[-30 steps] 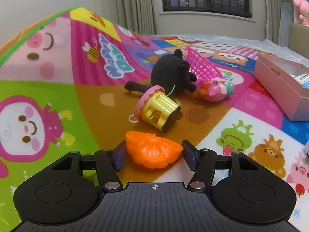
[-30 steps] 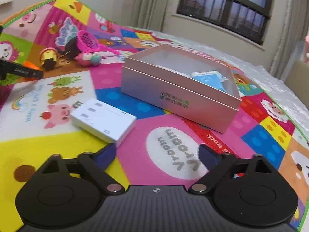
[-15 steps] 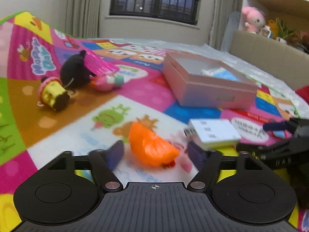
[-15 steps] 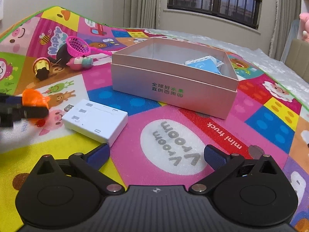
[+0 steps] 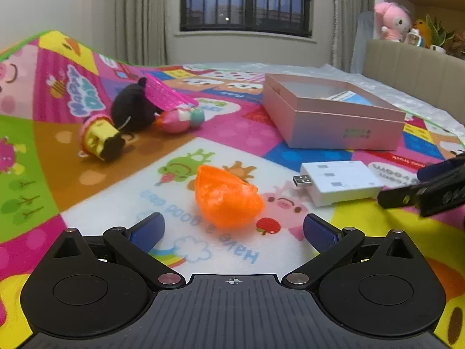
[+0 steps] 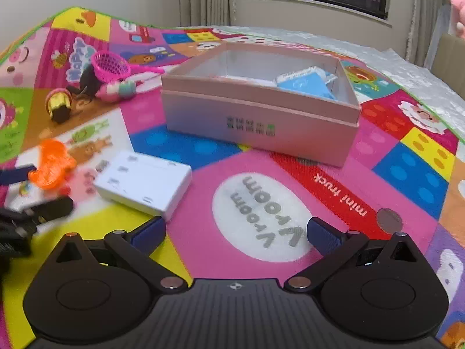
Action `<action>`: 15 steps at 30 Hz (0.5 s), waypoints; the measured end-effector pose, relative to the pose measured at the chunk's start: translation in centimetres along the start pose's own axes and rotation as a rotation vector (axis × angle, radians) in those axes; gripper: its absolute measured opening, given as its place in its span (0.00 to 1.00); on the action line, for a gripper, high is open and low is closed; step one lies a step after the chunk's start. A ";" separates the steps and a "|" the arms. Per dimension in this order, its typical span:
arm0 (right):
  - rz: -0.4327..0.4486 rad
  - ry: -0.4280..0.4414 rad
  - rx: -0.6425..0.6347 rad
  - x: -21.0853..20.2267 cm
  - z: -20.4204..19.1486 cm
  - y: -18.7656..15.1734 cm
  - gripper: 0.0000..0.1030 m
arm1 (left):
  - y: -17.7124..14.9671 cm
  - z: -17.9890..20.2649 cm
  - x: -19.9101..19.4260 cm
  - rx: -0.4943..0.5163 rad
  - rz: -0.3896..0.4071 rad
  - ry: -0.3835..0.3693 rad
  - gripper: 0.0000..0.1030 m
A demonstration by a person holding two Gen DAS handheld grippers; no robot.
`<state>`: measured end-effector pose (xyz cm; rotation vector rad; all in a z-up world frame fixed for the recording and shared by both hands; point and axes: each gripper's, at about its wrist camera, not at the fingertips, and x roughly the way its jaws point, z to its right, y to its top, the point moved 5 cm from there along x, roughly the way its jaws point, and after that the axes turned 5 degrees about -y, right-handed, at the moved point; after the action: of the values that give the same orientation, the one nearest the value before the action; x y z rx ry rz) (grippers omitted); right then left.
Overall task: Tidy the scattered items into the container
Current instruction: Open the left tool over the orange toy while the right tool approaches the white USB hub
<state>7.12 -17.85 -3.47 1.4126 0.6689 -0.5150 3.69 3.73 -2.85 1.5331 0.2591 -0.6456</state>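
Orange toy point(image 5: 228, 196) on the play mat point(image 5: 116, 186), between the blue pads of the left gripper point(image 5: 232, 229) but touched by neither; jaws opening wide. Blurred in both views, so cannot tell whether fully at rest. White adapter point(image 5: 340, 181) just beside it, plug end facing the toy. Pink box point(image 6: 261, 122) well beyond, open-topped, blue packet point(image 6: 305, 83) inside against the far wall. Further off: yellow cupcake toy point(image 5: 100, 141) on its side, black plush point(image 5: 132, 110), pink net point(image 5: 165, 94) leaning on the plush, small pink figure point(image 5: 178, 119) under the net. Right gripper point(image 6: 235, 232) spread wide over the mat, holding nothing, near corner of the adapter just ahead of one pad.
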 end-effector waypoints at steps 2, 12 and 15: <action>0.043 0.078 0.035 -1.1 -0.5 0.5 1.00 | 0.0 -0.3 0.3 -0.019 -0.018 0.010 1.00; 0.014 0.142 0.034 -0.2 -5.0 3.3 1.00 | -0.2 0.0 0.4 0.005 -0.031 0.039 1.00; -0.022 0.100 0.005 1.0 -5.8 3.2 1.00 | -0.2 0.1 0.4 0.006 -0.030 0.041 1.00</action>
<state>9.41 -11.72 -2.03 1.4439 0.7652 -0.4656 3.89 3.60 -3.20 1.5515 0.3117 -0.6395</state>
